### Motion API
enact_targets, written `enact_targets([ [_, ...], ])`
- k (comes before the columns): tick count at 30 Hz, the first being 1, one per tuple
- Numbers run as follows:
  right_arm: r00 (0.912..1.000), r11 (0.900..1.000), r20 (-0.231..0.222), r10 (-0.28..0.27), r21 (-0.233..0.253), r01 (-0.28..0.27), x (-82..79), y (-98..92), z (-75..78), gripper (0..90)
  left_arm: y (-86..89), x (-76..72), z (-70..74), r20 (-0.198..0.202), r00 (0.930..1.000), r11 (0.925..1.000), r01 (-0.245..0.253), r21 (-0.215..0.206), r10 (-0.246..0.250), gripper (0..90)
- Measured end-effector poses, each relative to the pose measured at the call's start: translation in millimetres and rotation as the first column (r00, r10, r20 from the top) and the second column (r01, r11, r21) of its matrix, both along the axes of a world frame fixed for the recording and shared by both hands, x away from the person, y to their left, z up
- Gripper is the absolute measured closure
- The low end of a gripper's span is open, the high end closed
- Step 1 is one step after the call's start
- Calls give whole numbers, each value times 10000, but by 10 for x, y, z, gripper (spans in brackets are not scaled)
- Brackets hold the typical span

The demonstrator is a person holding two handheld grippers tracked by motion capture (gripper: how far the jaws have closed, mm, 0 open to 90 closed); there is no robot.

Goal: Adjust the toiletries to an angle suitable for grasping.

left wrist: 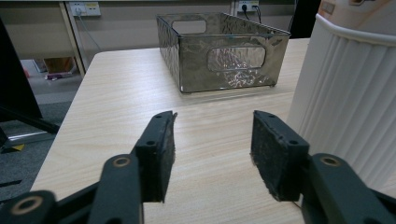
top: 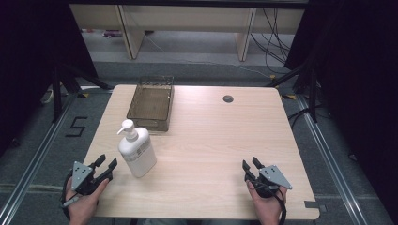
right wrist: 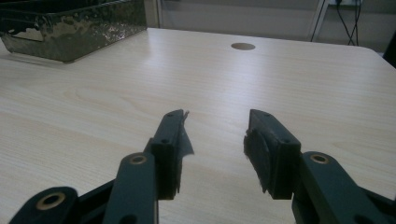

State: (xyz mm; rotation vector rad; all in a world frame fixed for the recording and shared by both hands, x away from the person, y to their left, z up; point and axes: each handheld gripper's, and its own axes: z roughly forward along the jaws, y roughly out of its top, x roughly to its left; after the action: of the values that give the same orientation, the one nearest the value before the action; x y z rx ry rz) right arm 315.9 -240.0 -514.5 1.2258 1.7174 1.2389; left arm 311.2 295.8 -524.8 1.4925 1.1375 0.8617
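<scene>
A white pump bottle (top: 136, 150) stands upright on the table (top: 211, 140), just beside the left gripper (top: 106, 165) — jaws spread wide, gripping nothing. Behind the bottle sits a smoky translucent bin (top: 151, 102); nothing shows inside it. The bottle's label print is too small to read. The right gripper (top: 251, 166) also rests wide apart, well away.

Pump bottle (top: 136, 151) and bin (top: 151, 103) crowd the left; right tabletop (top: 225, 140) lies open.

Light wood table (top: 211, 154), grommet hole far right; white pump bottle (top: 137, 152) near left, clear bin (top: 151, 103) beyond it.
</scene>
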Motion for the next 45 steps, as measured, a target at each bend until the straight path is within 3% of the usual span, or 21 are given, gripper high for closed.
enact_targets([
  [4, 10000, 10000, 30, -43, -8, 43, 1, -3, 0, 571, -19, -33, 7, -39, 10000, 10000, -6, -8, 6, 689],
  [6, 9999, 9995, -101, -117, 301, 120, 5, 0, -2, 571, -44, -118, 91, 145, 9999, 9999, -72, 114, 70, 768],
  [10, 9998, 9998, -32, -171, 98, 171, 7, -23, 1, 571, -107, -222, 147, 254, 9996, 9999, -134, 73, 132, 893],
  [11, 9999, 9991, -137, 4, 416, 2, 14, -3, -4, 571, -158, -299, 191, 265, 9996, 10000, -12, -1, 12, 895],
  [13, 9997, 9992, -254, 2, 392, 8, 9, 1, 1, 570, -176, -324, 209, 312, 9995, 10000, 0, -34, 1, 897],
  [14, 9997, 9998, -187, -146, 153, 149, 4, -3, 7, 570, -206, -386, 261, 407, 9992, 10000, 13, -43, -12, 898],
  [18, 9998, 9993, -196, -104, 367, 111, 7, 12, 0, 569, -271, -481, 325, 518, 9984, 9994, 233, -260, -219, 898],
  [24, 9998, 9997, -191, 77, 229, -72, 22, 8, -3, 569, -426, -582, 422, 579, 9956, 9968, 754, -281, -736, 898],
  [25, 9998, 9997, -201, 76, 245, -71, 20, 10, -2, 568, -470, -575, 439, 712, 9929, 9947, 981, -306, -957, 898],
  [29, 9998, 9999, -176, 24, 145, -21, 21, 3, -2, 567, -563, -574, 490, 618, 9907, 9925, 1221, -109, -1212, 898],
  [34, 9999, 9999, -165, 41, 143, -39, 24, 4, -2, 565, -725, -457, 507, 486, 9809, 9821, 1883, 69, -1884, 898],
  [37, 9998, 9999, -174, 71, 148, -68, 23, 2, -2, 564, -780, -398, 509, 528, 9783, 9798, 2000, 92, -2002, 898],
  [45, 10000, 10000, -90, 29, -43, -29, 26, -1, 1, 560, -846, -277, 525, 447, 9795, 9804, 1952, 263, -1962, 898],
])
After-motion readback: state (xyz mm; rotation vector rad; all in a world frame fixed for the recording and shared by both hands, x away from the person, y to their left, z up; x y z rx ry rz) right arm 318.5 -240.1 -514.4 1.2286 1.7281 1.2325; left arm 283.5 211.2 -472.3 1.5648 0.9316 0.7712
